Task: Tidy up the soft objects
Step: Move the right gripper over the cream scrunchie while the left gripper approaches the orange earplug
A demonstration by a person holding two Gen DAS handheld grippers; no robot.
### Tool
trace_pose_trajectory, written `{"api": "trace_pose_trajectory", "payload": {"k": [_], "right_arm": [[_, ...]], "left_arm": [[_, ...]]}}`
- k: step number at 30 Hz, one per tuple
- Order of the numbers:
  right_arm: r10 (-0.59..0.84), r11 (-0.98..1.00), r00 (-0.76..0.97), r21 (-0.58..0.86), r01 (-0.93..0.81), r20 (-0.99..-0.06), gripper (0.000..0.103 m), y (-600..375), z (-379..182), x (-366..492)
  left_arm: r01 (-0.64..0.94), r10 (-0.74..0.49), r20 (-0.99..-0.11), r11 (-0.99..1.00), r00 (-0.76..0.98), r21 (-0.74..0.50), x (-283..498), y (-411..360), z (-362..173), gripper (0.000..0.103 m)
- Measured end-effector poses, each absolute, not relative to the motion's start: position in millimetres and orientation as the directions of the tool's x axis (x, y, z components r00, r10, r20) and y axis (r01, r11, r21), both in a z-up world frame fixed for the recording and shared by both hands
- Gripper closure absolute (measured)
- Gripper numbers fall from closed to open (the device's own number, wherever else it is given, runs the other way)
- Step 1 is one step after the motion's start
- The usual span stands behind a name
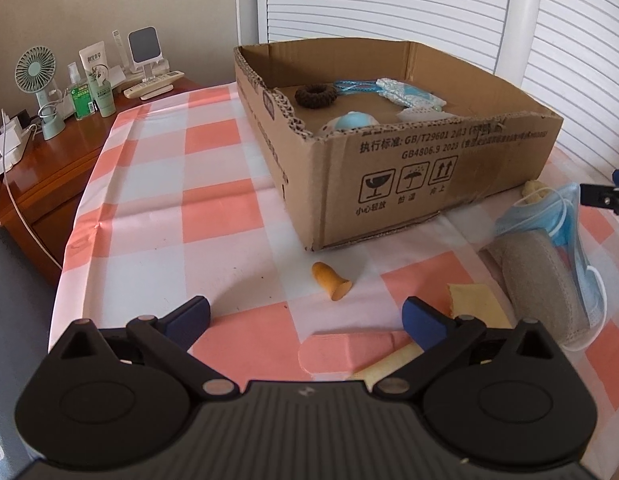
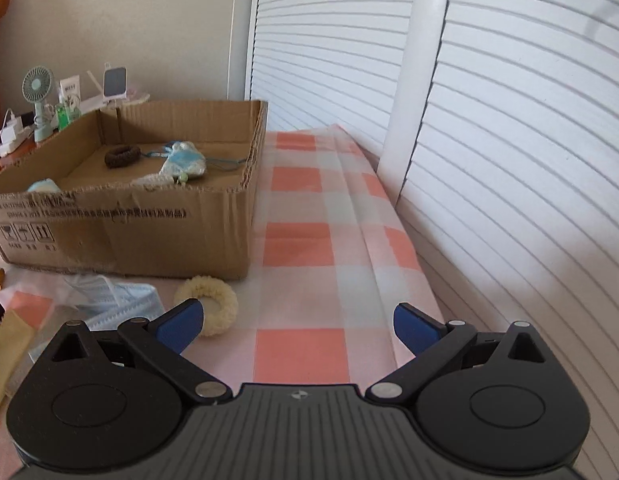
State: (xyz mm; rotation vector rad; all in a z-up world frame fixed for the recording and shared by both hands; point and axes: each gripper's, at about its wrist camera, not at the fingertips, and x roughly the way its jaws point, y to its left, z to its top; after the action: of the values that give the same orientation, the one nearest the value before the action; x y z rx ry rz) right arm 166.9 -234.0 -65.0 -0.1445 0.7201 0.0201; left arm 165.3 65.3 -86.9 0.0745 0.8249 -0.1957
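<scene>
A cardboard box [image 1: 389, 184] [image 2: 157, 236] stands on the checked tablecloth and holds a brown scrunchie [image 1: 316, 95] [image 2: 122, 156], a blue-white knitted pouch [image 1: 405, 94] [image 2: 185, 164] and a pale blue soft item [image 1: 349, 122]. In front of the box lie an orange earplug [image 1: 332, 281], a pink plaster [image 1: 349, 350], a yellow cloth [image 1: 475, 302], a grey pad [image 1: 541, 276] and a blue face mask [image 1: 565, 216] [image 2: 117, 300]. A cream scrunchie [image 2: 213, 300] lies just beyond my right gripper's left finger. My left gripper [image 1: 307, 318] is open above the plaster. My right gripper [image 2: 296, 322] is open and holds nothing.
A wooden side table [image 1: 49, 160] at the left carries a small fan [image 1: 39, 88], bottles, a phone stand and chargers. White slatted shutters [image 2: 489, 120] run along the far and right sides. The cloth [image 2: 301, 248] to the right of the box is bare.
</scene>
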Motion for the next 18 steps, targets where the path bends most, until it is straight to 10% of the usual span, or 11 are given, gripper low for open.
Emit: {"api": "trace_pose_trajectory", "payload": {"k": [9,18], "right_arm": [[0.037,0.975,0.731,-0.135,-0.176,-0.681,0.005,-207,-86,180],[0.092,0.971,0.749,-0.109,-0.215,-0.656,0.038,-198,-85,180]], "left_arm": [[0.226,-0.162,-0.737,0.974,0.656,-0.013,164,67,-87,0.0],[0.255,-0.189,-0.711,0.967,0.677,-0.015,159,71,-89,0.0]]}}
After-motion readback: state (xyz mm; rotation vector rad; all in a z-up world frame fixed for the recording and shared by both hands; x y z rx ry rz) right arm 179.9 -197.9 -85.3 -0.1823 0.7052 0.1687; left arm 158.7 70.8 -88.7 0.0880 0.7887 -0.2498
